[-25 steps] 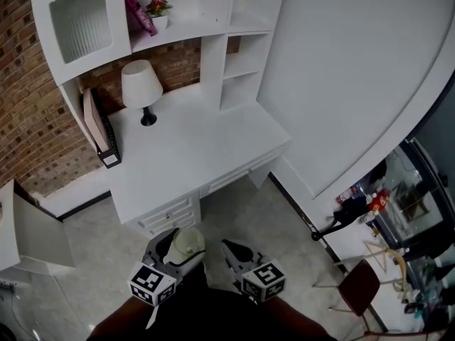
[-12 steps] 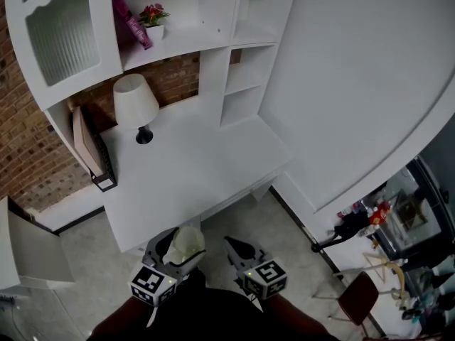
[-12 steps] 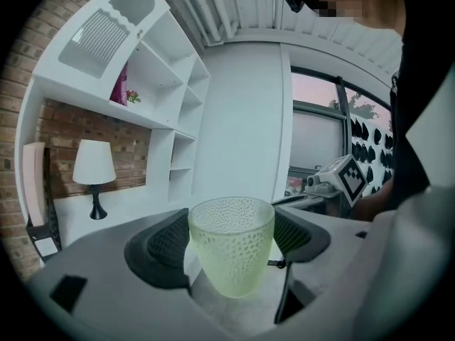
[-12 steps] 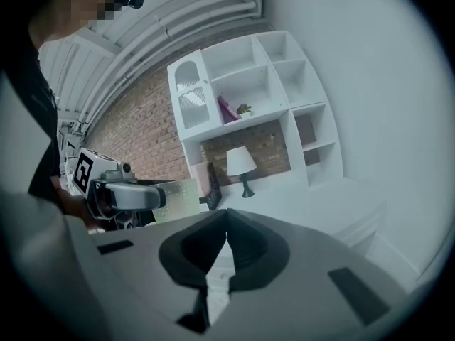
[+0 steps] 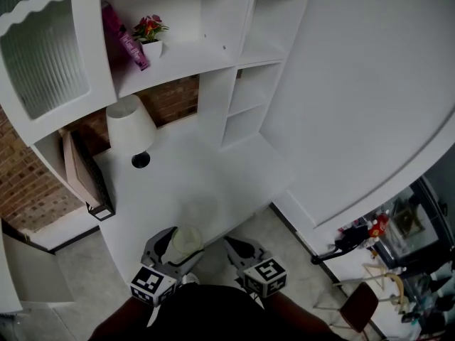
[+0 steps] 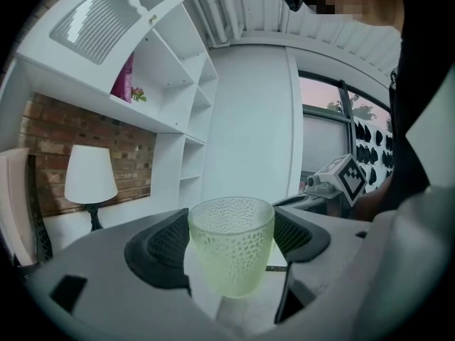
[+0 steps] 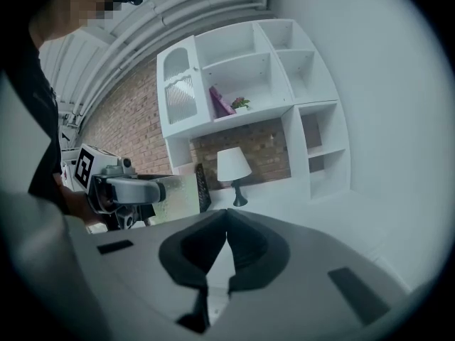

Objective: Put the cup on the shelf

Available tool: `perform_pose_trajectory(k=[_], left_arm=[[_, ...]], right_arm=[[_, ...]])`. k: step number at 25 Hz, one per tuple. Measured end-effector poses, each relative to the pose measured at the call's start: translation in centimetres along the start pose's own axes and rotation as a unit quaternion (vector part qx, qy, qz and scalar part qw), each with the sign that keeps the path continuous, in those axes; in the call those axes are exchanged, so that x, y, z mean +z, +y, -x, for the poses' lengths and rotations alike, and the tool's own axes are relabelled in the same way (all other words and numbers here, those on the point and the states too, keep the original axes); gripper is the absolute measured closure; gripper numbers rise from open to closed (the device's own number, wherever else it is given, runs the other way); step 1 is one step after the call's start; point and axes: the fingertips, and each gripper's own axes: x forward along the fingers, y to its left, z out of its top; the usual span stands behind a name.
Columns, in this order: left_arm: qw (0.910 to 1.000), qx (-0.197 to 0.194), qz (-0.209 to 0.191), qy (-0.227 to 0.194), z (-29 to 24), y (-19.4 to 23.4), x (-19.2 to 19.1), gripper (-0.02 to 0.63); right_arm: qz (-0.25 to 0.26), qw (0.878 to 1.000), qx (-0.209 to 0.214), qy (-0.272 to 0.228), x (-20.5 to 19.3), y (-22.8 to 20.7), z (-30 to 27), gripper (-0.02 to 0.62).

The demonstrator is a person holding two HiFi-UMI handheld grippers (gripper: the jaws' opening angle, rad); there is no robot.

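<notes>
A pale green dimpled glass cup (image 6: 231,251) stands upright between the jaws of my left gripper (image 6: 231,244), which is shut on it. In the head view the cup (image 5: 186,240) and left gripper (image 5: 174,246) hang low, just in front of the white desk (image 5: 199,183). Beside it my right gripper (image 5: 240,251) is shut with nothing in it; its pads (image 7: 226,251) meet. The white shelf unit (image 5: 178,62) rises above the desk, with open compartments (image 5: 249,98) at its right.
A white lamp (image 5: 130,128) stands on the desk's left, next to a file holder (image 5: 82,176). A pink book (image 5: 124,38) and a small flower pot (image 5: 149,38) sit on the upper shelf. A glass-fronted cabinet door (image 5: 43,55) is at the left. A white wall (image 5: 370,84) runs along the right.
The view has moved closer to the desk and tilted up, so the shelf unit looms larger. Both grippers keep their places low in view, the left still holding the cup.
</notes>
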Motion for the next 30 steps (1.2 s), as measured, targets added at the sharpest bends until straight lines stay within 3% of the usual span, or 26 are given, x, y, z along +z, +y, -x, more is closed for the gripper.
perform_pose_trajectory(k=[8, 18, 30], left_arm=[[1.0000, -0.003, -0.003, 0.000, -1.8, 4.7, 0.6, 0.239], [0.9999, 0.006, 0.005, 0.014, -2.1, 6.6, -0.2, 0.239], [0.9987, 0.051, 0.000, -0.002, -3.9, 9.6, 0.6, 0.239]], right_arm=[[0.000, 1.000, 0.009, -0.013, 1.9, -0.8, -5.1, 0.591], [-0.001, 1.000, 0.020, -0.014, 2.5, -1.4, -7.4, 0.591], [0.012, 0.998, 0.060, -0.012, 5.5, -3.5, -10.7, 0.591]])
